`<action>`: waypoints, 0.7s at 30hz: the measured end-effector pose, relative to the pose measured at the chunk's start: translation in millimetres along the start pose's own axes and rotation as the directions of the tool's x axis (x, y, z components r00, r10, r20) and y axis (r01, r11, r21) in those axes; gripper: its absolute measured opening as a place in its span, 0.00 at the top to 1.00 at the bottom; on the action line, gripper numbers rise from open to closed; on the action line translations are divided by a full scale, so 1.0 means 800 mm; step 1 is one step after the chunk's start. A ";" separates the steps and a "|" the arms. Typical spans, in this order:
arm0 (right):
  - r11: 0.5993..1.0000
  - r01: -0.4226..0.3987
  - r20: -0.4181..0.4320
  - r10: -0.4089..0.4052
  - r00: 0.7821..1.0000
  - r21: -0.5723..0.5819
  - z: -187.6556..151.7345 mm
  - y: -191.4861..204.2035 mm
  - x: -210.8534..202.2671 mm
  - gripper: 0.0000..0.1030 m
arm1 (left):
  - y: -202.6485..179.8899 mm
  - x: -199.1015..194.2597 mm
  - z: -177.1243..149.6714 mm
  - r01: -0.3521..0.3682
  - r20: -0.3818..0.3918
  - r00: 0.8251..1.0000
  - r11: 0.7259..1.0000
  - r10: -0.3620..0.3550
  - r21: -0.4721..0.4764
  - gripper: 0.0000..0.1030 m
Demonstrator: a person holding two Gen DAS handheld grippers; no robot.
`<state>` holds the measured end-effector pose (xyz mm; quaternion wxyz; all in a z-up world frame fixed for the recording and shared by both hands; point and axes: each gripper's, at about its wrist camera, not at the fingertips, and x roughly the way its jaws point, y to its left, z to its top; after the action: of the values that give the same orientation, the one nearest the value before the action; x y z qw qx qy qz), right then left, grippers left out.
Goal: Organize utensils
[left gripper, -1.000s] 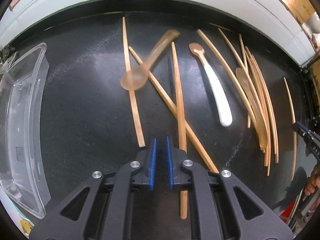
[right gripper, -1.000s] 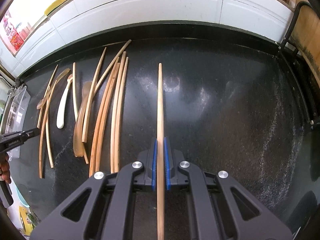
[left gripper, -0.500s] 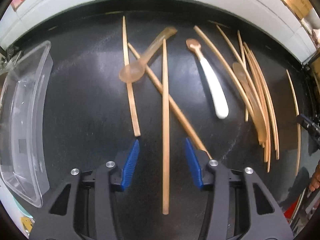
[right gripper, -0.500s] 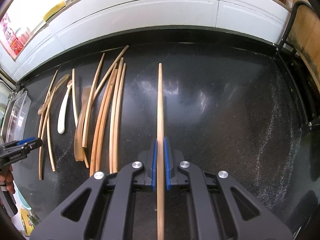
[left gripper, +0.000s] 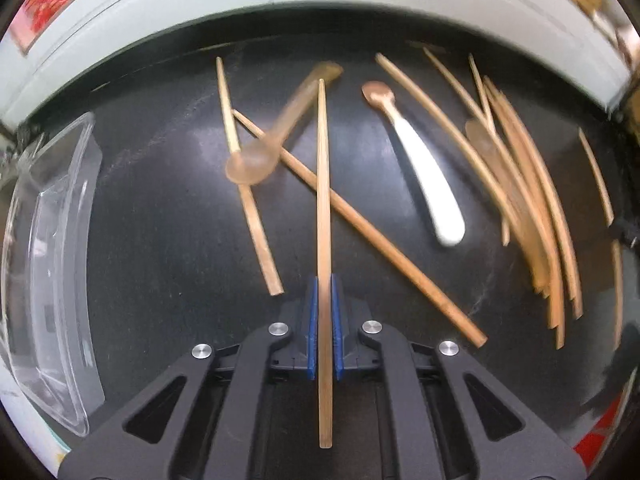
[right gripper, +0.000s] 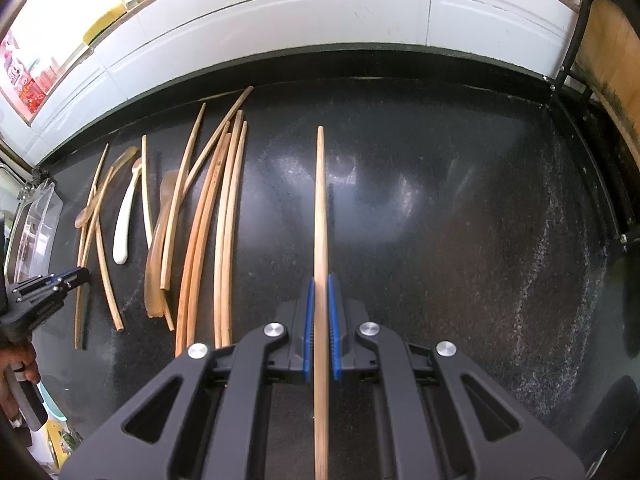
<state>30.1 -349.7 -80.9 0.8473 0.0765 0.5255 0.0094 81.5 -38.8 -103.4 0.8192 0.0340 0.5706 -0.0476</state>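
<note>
Two claws each clamp one chopstick lengthwise between their pads: left claw, seemingly lifted, right claw.

The chopsticks look like pale wood or bamboo, smooth and matt. The counter is dark speckled stone with a glossy finish. The container is clear shiny plastic. One spoon has a glossy white handle, maybe ceramic. The grippers' bodies are matt black plastic with blue ribbed pads and metal screws.
</note>
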 end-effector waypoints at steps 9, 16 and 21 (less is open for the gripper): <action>0.998 -0.061 0.050 0.062 0.997 -0.025 0.012 0.026 -0.029 0.92 | 0.025 -0.086 0.016 0.044 0.118 0.992 0.998 -0.038 -0.050 0.94; 0.961 -0.225 0.062 0.237 0.969 -0.163 0.026 0.146 -0.053 0.92 | 0.108 -0.144 -0.007 -0.001 0.164 0.986 0.983 0.031 -0.182 0.94; 0.895 -0.359 -0.009 0.371 0.929 -0.266 0.014 0.276 -0.052 0.92 | 0.212 -0.167 -0.025 -0.017 0.171 0.983 0.950 0.074 -0.312 0.94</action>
<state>35.8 -137.2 -8.4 0.8439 0.0610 0.4778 0.2361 36.8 136.8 15.4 0.8636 -0.0858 0.4934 0.0581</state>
